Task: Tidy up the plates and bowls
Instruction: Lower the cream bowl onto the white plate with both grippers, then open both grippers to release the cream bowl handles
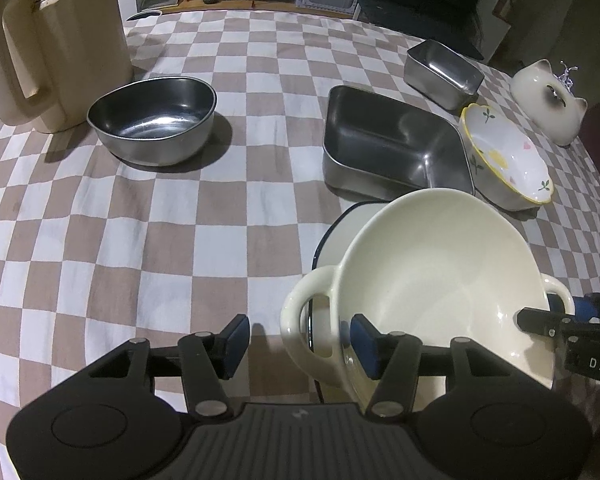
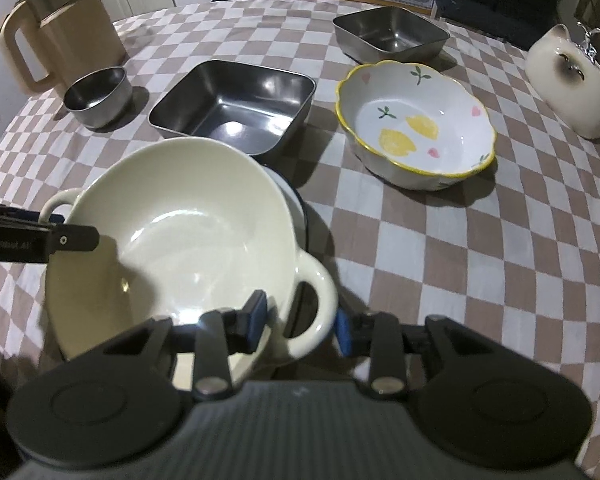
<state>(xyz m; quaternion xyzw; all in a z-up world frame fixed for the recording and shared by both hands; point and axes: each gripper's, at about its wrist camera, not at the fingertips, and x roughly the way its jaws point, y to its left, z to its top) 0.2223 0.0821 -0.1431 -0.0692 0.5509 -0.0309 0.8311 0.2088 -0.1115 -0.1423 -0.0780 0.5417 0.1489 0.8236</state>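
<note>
Checked cloth covers the surface (image 1: pixel 140 240), with dark shelves and a "nice day" sign behind. Near the front edge sits the cream bowl (image 1: pixel 440 272), a glazed two-handled piece resting a little tilted on a white plate (image 1: pixel 340 228) with a dark rim. Left tongs (image 1: pixel 296 340) stand fairly wide astride the bowl's left handle (image 1: pixel 304 312): one pad is outside it, the other just inside the bowl wall, and neither seems to press. Right tongs (image 2: pixel 300 324) straddle the right handle (image 2: pixel 316 300) the same way, narrower but also loose as far as I can tell.

My guess is the bowl is heavy, stiff ceramic, slick under the glaze and easy to chip against the plate. The two loop handles look like the best holds, one per tong, lifted evenly so it does not tip or slide.

Just behind it is a square steel tray (image 2: pixel 236 104), nearly touching the plate. To the right of that is a scalloped lemon bowl (image 2: pixel 416 128), and further back a smaller steel tray (image 2: pixel 392 34). A round steel bowl (image 1: pixel 152 120) sits well to the left beside a beige jug (image 1: pixel 56 52); a cat figure (image 2: pixel 572 80) is at the far right. The steel tray is the nearest obstacle if the bowl goes back
</note>
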